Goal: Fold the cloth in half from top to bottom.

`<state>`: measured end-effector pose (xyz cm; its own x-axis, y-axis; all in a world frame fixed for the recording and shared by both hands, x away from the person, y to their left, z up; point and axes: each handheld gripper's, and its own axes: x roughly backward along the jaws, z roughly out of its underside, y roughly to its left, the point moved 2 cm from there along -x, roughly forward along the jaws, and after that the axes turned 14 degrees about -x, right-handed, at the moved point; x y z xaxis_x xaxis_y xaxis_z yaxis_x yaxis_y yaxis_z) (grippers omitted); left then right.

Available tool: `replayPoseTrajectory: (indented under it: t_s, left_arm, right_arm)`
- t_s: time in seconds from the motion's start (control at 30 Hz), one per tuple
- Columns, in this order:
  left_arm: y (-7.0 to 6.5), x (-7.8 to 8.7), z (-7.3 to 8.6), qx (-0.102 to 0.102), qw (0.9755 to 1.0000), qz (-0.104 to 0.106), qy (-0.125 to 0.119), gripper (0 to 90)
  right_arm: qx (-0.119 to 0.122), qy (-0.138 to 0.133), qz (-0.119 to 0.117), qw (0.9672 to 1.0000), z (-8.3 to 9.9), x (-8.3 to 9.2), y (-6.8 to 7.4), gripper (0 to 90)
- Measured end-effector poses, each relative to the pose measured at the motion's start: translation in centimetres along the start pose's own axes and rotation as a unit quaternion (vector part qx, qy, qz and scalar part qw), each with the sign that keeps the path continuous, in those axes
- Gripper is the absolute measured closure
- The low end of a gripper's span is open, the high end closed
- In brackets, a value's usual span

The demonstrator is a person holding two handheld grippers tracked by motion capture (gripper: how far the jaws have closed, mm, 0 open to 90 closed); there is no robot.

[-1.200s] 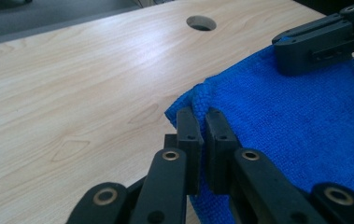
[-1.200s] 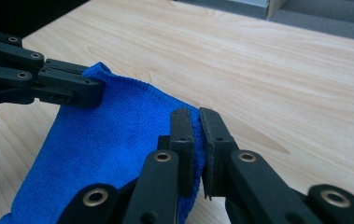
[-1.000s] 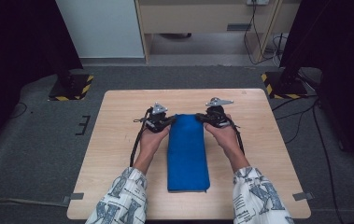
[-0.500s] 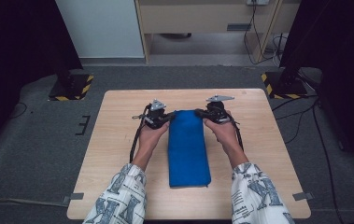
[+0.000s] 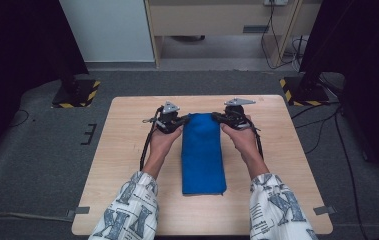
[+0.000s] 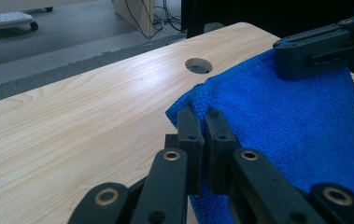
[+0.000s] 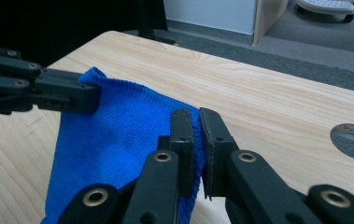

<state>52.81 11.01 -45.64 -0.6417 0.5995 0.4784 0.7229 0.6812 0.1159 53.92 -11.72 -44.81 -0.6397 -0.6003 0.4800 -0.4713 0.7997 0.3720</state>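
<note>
Two patterned sleeves (image 5: 127, 210) coming in from the near edge of the counter (image 5: 127, 150), forearms running forward on either side of a blue cloth (image 5: 203, 155). Lying folded into a long strip down the middle of the counter, near end close to the front edge, far end lifted slightly between the hands. Gripping the far left corner: left gripper (image 5: 181, 120), jaws pressed together on the terry edge, the corner bunching up just above the pads in the left gripper view (image 6: 201, 122). Pinching the far right corner: right gripper (image 5: 218, 117), jaws likewise closed with the cloth's hem sandwiched between them in the right gripper view (image 7: 196, 122). Showing across each gripper view, the opposite gripper clamped on the other corner, with the cloth stretched taut between the two. Trailing back beside the left forearm, a black cable (image 5: 145, 147). Sitting farther off in the counter, beyond the cloth, a round hole (image 6: 198, 66). Lying beyond the counter, grey floor (image 5: 227, 80), a pale cabinet (image 5: 207, 20), and yellow-black striped stand feet (image 5: 79, 95) at both far corners.
</note>
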Motion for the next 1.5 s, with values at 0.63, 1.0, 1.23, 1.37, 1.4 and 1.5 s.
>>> replayPoseTrajectory:
  t_s: [0.63, 1.0, 1.23, 1.37, 1.4, 1.5]
  left_arm:
    - [-0.2, 0.4, 0.1, -0.006, 0.9999, 0.000, -0.010, 86.4]
    - [-1.8, 1.8, 0.2, -0.021, 0.9997, 0.005, -0.009, 86.4]
    - [-2.3, 2.7, 1.1, -0.022, 0.9997, 0.009, -0.010, 86.4]
    - [-2.3, 2.9, 1.7, -0.022, 0.9996, 0.014, -0.007, 86.3]
    - [-2.4, 3.0, 1.8, -0.021, 0.9996, 0.014, -0.008, 86.3]
    - [-2.5, 3.1, 2.0, -0.022, 0.9996, 0.017, -0.008, 86.3]
  right_arm:
    - [-0.002, -0.014, -0.009, 0.9999, 0.7, 0.0, -0.3, 84.9]
    - [0.021, -0.008, -0.016, 0.9996, 2.7, 2.0, 0.4, 84.7]
    - [0.032, -0.003, -0.025, 0.9992, 3.2, 2.4, 0.9, 84.6]
    - [0.035, -0.001, -0.034, 0.9988, 3.7, 2.6, 1.2, 84.6]
    - [0.038, 0.001, -0.036, 0.9986, 3.9, 2.6, 1.3, 84.6]
    - [0.041, 0.003, -0.039, 0.9984, 4.2, 2.7, 1.4, 84.7]
